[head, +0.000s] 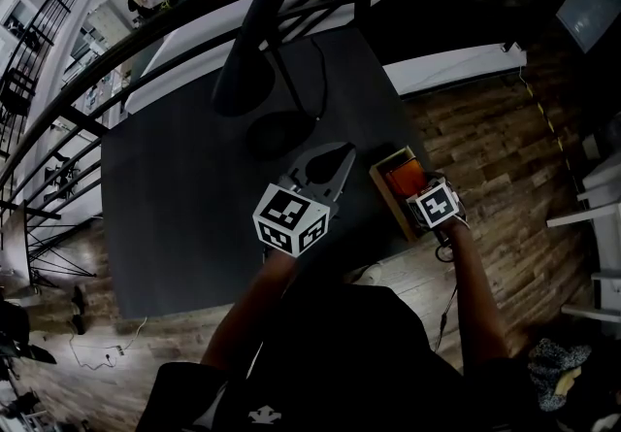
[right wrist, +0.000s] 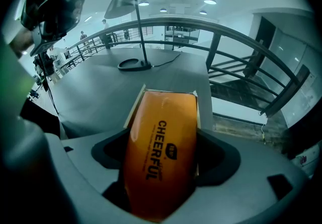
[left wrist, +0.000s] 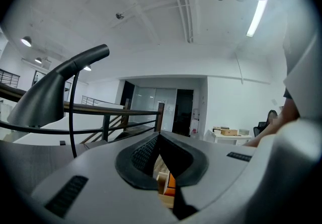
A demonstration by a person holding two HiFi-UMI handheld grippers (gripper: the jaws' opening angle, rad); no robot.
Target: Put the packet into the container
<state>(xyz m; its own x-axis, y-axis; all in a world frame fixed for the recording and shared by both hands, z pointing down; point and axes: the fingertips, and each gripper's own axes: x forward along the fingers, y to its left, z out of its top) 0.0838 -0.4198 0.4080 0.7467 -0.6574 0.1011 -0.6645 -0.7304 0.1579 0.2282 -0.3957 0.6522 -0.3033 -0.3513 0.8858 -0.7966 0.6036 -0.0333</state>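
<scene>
My right gripper [right wrist: 162, 140] is tilted steeply down over the wooden container [head: 381, 189], which sits at the near right edge of the dark grey surface [head: 194, 197]. The orange packet [head: 406, 173] lies lengthwise inside that container, printed face up, with "CHEERFUL" readable in the right gripper view. The right fingers stand wide apart on either side of the packet. A thin pale strip of the container's wall shows between the packet and the right-hand finger, so I read them as spread around it rather than squeezing it. My left gripper [head: 340, 168] is just to the left of the container, roughly level and pointing toward the far side of the surface. Its fingers are closed tip to tip with nothing between them, and through the slot below the tips I can see a bit of the container and the orange packet. A black desk lamp [head: 247, 47] stands farther back on the surface, its round base just beyond the left gripper. Wooden floor [head: 505, 149] shows to the right of the surface.
</scene>
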